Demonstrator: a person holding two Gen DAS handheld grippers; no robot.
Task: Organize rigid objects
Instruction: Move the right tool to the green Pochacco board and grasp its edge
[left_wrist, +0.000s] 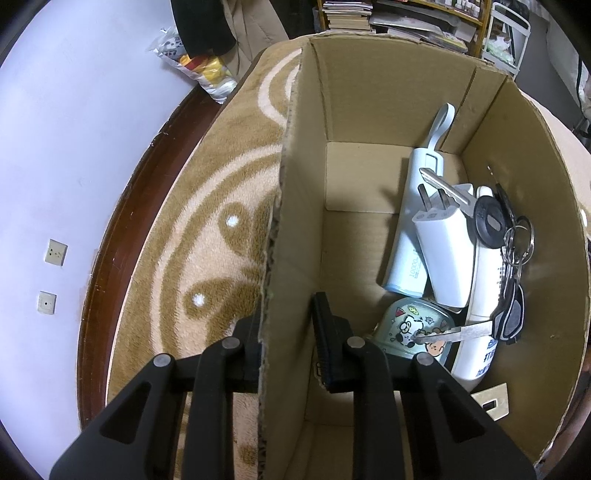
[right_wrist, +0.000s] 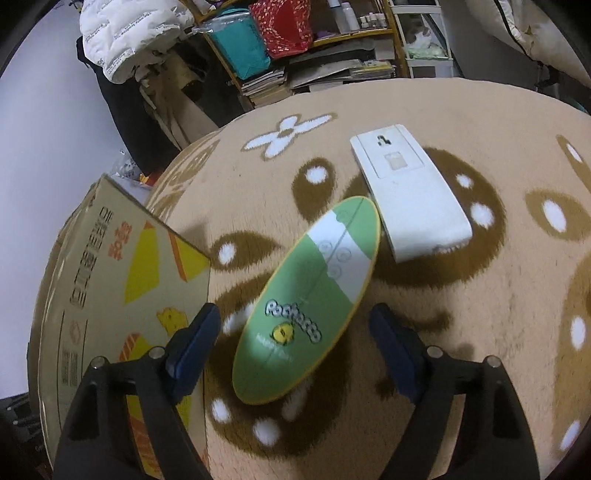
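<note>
Left hand-held gripper (left_wrist: 286, 332) clamped on the cardboard box (left_wrist: 291, 206) wall. Right hand-held gripper (right_wrist: 295, 332) spread wide (nothing gripped), straddling the green oval case (right_wrist: 310, 299) on the blanket.

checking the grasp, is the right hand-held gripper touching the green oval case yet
Apart. The right wrist view shows the right hand-held gripper open, blanket visible between each finger and the green oval case.
</note>
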